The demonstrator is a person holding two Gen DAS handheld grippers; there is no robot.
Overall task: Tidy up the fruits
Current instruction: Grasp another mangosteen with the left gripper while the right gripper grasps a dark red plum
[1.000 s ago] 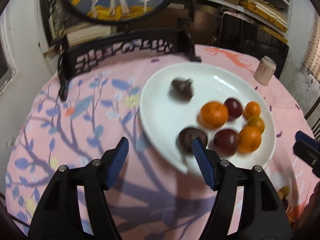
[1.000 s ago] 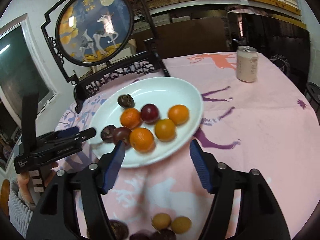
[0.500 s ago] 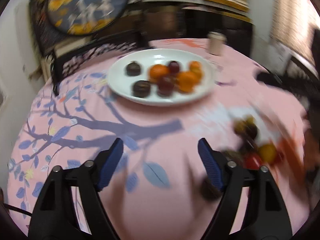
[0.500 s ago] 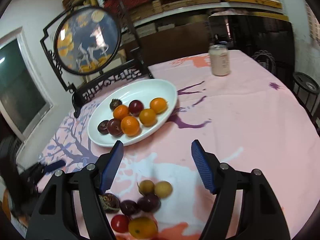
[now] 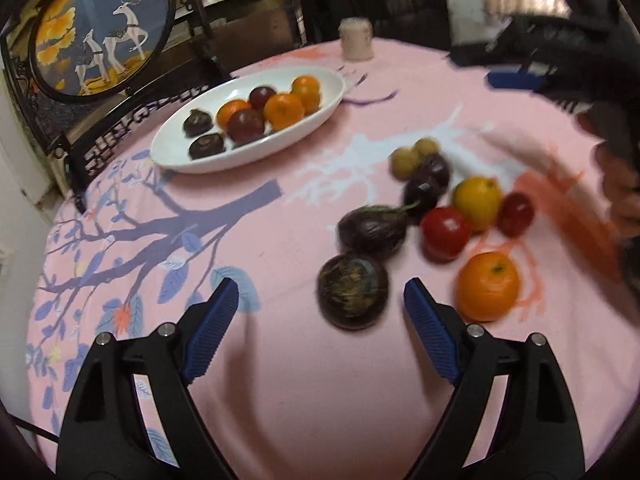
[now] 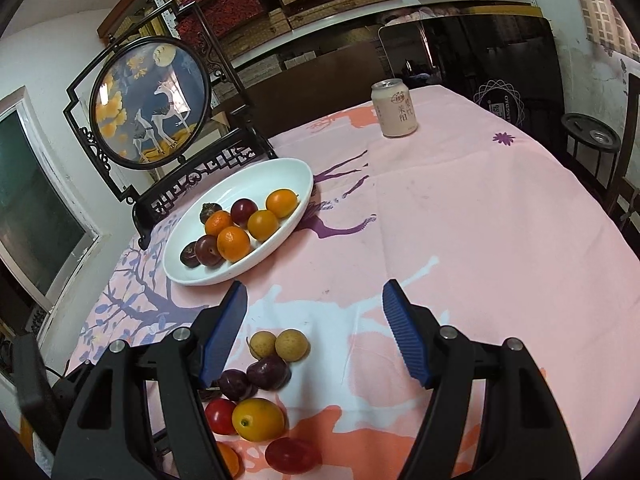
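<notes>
Item: my left gripper point(image 5: 320, 316), jaws opening and wide, nothing between the pads, nothing held. Dark round fruit point(image 5: 353, 290) lies at twelve o'clock from it, a touch toward one, just beyond the fingertips and nearer the right pad; roughly spherical, so no long axis to align with. Dark stemmed fruit point(image 5: 372, 230) sits just behind that at one o'clock, oval, long axis running about nine to three across my jaw line, stem toward three. Orange point(image 5: 488, 286) lies at two o'clock, outside the right finger. Red fruit point(image 5: 445, 232), yellow fruit point(image 5: 477, 202) and the small pale pair point(image 5: 414, 156) cluster farther off at one to two o'clock, touching or nearly so. Plate point(image 5: 176, 160) stands well apart at eleven o'clock, already carrying oranges and dark fruits. Item: my right gripper point(image 6: 316, 336), jaws about half spread, empty. In its view the loose pile lies at six to seven o'clock, under and toward the left finger; the plate point(image 6: 288, 168) is at eleven o'clock, the can point(image 6: 394, 108) at one. Judgement: the left gripper is the nearer to the dark round fruit, which looks like the next pick; a short advance, shaded rightward, should centre it between the pads.
</notes>
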